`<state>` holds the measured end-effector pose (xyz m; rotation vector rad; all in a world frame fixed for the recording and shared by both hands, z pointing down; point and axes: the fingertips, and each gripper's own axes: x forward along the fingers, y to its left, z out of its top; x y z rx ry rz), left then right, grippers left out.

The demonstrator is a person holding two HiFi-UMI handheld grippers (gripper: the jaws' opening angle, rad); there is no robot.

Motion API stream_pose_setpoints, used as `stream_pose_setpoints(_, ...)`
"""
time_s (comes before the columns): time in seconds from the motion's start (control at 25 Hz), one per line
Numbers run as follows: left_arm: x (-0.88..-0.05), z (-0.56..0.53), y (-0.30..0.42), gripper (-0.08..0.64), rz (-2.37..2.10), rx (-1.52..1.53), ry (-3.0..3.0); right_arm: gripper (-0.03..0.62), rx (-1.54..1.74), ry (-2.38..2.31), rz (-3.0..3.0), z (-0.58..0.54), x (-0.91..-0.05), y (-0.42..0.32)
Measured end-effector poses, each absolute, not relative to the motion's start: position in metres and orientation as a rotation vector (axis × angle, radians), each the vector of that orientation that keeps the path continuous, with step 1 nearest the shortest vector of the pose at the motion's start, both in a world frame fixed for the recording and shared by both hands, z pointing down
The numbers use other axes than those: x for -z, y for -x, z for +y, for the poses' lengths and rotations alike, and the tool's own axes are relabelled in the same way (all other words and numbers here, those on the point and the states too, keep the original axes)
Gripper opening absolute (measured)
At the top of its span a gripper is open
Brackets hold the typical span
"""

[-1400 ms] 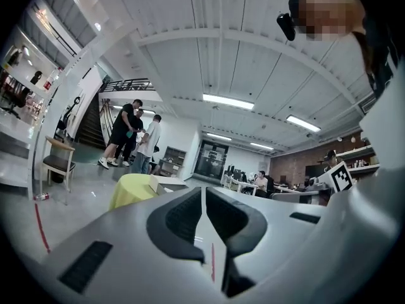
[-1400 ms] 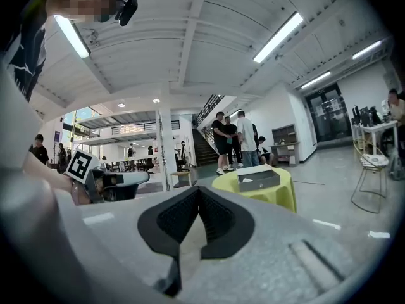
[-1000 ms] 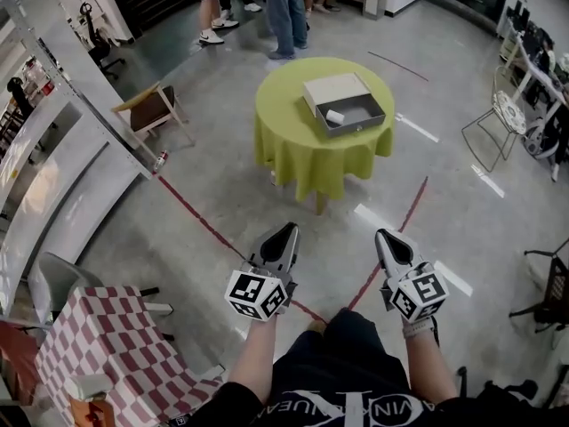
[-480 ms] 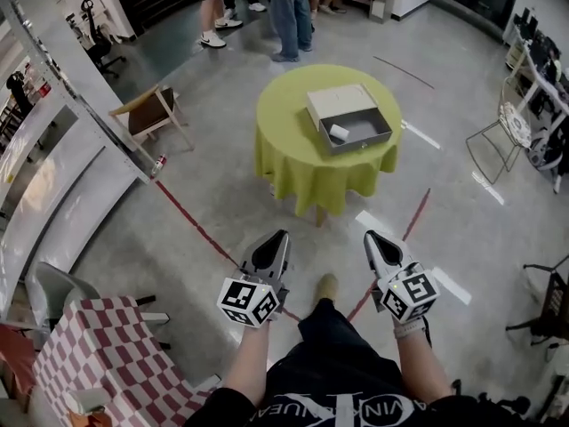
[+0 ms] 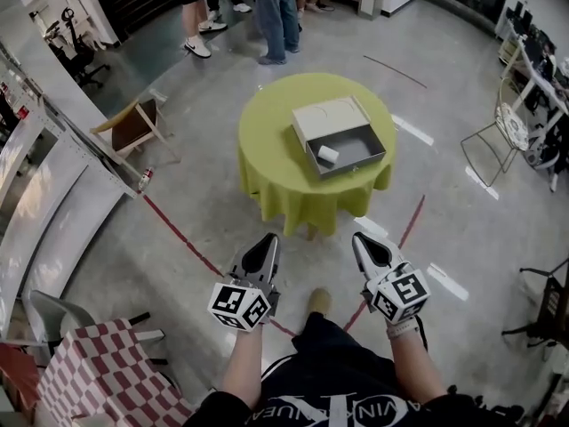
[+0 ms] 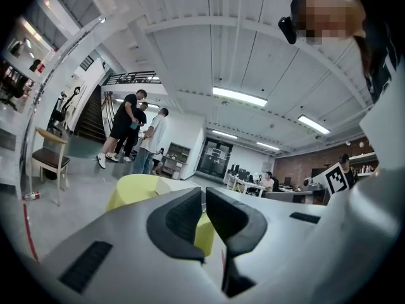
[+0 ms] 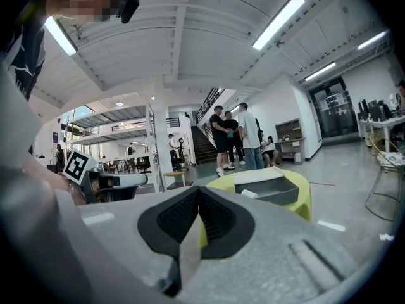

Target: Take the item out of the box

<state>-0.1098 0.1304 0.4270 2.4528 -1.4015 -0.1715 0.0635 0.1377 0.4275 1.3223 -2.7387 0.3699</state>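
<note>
A round table with a yellow-green cloth (image 5: 284, 176) stands ahead on the grey floor. On it lies an open grey box (image 5: 351, 149) with its cream lid (image 5: 324, 116) behind it. A small white item (image 5: 327, 155) rests inside the box. The box (image 7: 278, 187) and the item (image 7: 249, 194) also show in the right gripper view. My left gripper (image 5: 269, 237) and right gripper (image 5: 358, 237) are held side by side, well short of the table, both shut and empty. Seen close up, the left gripper (image 6: 204, 192) and the right gripper (image 7: 199, 189) have their pads together.
Several people (image 5: 274, 7) stand beyond the table. A wooden chair (image 5: 132, 123) is at the left, a white wire chair (image 5: 502, 123) at the right, a checkered table (image 5: 98, 376) at the near left. Red tape lines (image 5: 178, 234) cross the floor. My foot (image 5: 316, 301) steps forward.
Both grippers have been carried forward toward the table, which now sits nearer. A foot has come forward between them. Both stay shut.
</note>
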Motion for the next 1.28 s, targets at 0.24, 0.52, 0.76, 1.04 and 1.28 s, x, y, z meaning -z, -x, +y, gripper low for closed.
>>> stream_pose_setpoints(0.24, -0.431, 0.083, 0.1, 0.025, -1.384, 0.163, -2.448, 0.006, -0.399, -1.281, -2.743, 0.091, -0.433, -0.066)
stream_pose_setpoints(0.52, -0.438, 0.035, 0.089, 0.026, -1.371, 0.138, -2.446, 0.006, -0.421, -1.233, -2.755, 0.044, -0.44, -0.071)
stream_pose_setpoints(0.76, -0.454, 0.017, 0.089, 0.025, -1.386, 0.155, -2.394, 0.006, -0.483, -1.194, -2.75, 0.023, -0.458, -0.067)
stream_pose_setpoints(1.04, -0.467, -0.002, 0.084, 0.026, -1.355, 0.089, -2.39, 0.006, -0.535, -1.174, -2.743, 0.007, -0.473, -0.063)
stream_pose_setpoints(1.28, -0.469, -0.043, 0.077, 0.026, -1.319, 0.095, -2.414, 0.006, -0.535, -1.182, -2.718, -0.024, -0.479, -0.065)
